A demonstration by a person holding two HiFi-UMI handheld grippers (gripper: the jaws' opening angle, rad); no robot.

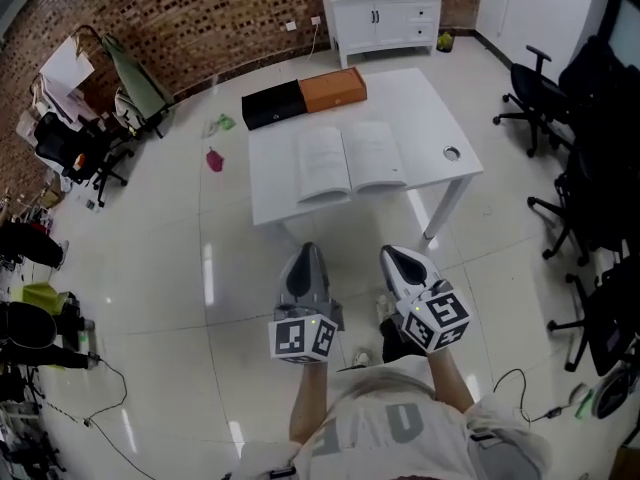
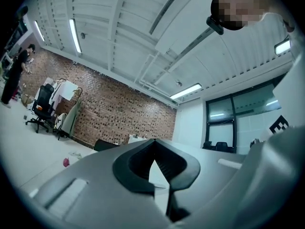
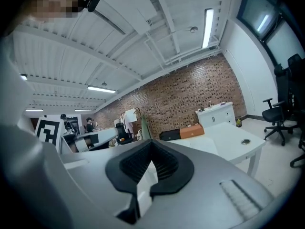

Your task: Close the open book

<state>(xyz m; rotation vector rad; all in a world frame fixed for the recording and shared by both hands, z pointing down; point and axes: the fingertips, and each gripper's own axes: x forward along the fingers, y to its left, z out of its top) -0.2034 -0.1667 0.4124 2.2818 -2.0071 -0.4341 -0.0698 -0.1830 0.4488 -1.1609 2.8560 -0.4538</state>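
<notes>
An open book [image 1: 350,160] lies flat with its white pages up in the middle of a white table [image 1: 420,108]. A sliver of the white pages shows past the jaws in the right gripper view. My left gripper [image 1: 308,252] and right gripper [image 1: 396,254] hang side by side over the floor, short of the table's near edge and pointing at it. Both are shut with nothing between the jaws, as their own views show for the left gripper [image 2: 153,142] and the right gripper [image 3: 151,143].
A black box [image 1: 272,103] and an orange box [image 1: 333,89] sit at the table's far edge, and a cable hole [image 1: 451,153] at its right corner. Behind stands a white cabinet [image 1: 380,13]. Office chairs [image 1: 560,98] crowd the right, clutter the left [image 1: 75,148].
</notes>
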